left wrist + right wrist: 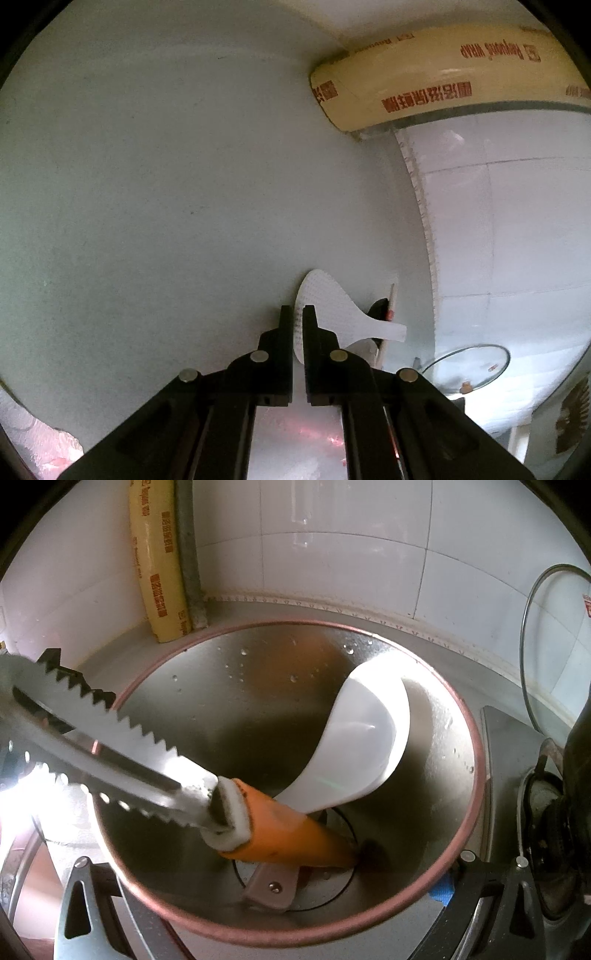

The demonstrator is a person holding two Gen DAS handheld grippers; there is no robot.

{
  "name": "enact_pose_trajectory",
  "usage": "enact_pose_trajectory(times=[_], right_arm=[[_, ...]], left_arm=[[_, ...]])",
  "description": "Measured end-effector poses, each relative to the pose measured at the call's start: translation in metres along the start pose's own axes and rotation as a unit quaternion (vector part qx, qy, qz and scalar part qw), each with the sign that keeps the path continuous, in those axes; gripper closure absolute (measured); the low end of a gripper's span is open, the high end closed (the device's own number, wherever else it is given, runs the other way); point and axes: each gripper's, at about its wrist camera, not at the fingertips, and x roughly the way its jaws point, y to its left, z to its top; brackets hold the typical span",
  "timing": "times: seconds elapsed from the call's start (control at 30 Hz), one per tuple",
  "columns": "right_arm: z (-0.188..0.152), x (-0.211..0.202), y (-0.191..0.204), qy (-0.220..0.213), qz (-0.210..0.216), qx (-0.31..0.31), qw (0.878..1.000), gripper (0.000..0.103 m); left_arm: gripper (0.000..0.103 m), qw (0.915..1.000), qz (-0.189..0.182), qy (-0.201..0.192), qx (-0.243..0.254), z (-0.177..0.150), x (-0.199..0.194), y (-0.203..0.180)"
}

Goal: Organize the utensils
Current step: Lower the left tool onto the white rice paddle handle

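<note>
I am carrying the paddle (332,306) toward the pot (476,775), with my left tool (297,310) clamped together on the edge of its dotted blade, the handle sticking out sideways. The paddle is hanging in the air outside the pot, not yet in with the others. Inside the pot the tongs (147,760) are leaning over the near-left rim and the spoon (362,738) is lying toward the far right. I am judging the open gap at the pot's far left the best landing (handle down, blade up, so it stands). My right tool (275,860) is straddling the pot's near side, spread wide. I cannot tell whether it is pressing the wall. I am planning a slow lowering before letting go.
</note>
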Motion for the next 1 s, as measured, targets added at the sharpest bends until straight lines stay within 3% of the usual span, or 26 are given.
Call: enact_pose_trajectory(times=[0.17,0.27,0.47,0.6,0.73,0.8,1.0], right_arm=[[-0.001,-0.002,0.001,-0.001,0.001,0.000,1.000,0.000],[-0.001,-0.003,0.001,-0.001,0.001,0.001,1.000,0.000],[-0.001,-0.003,0.001,0.000,0.002,0.001,1.000,0.000],[-0.001,-0.003,0.000,0.000,0.001,0.000,1.000,0.000],[-0.001,-0.003,0.000,0.001,0.000,0.002,1.000,0.000],[-0.002,-0.004,-0.001,0.001,-0.001,0.002,1.000,0.000],[-0.004,-0.006,-0.002,0.002,-0.001,0.004,1.000,0.000]], left_arm=[[0.092,1.0000,-0.006,0.000,-0.004,0.000,0.000,0.001],[0.082,0.9998,-0.017,0.000,-0.006,0.000,-0.001,0.000],[0.081,0.9999,0.008,-0.006,0.013,-0.001,-0.001,-0.011],[0.085,0.9985,0.043,-0.012,0.031,-0.002,0.000,-0.020],[0.097,0.9955,0.081,-0.019,0.045,-0.005,0.002,-0.025],[0.103,0.9955,0.073,-0.028,0.053,-0.008,0.001,-0.026],[0.103,0.9948,0.053,-0.055,0.068,-0.014,-0.015,-0.030]])
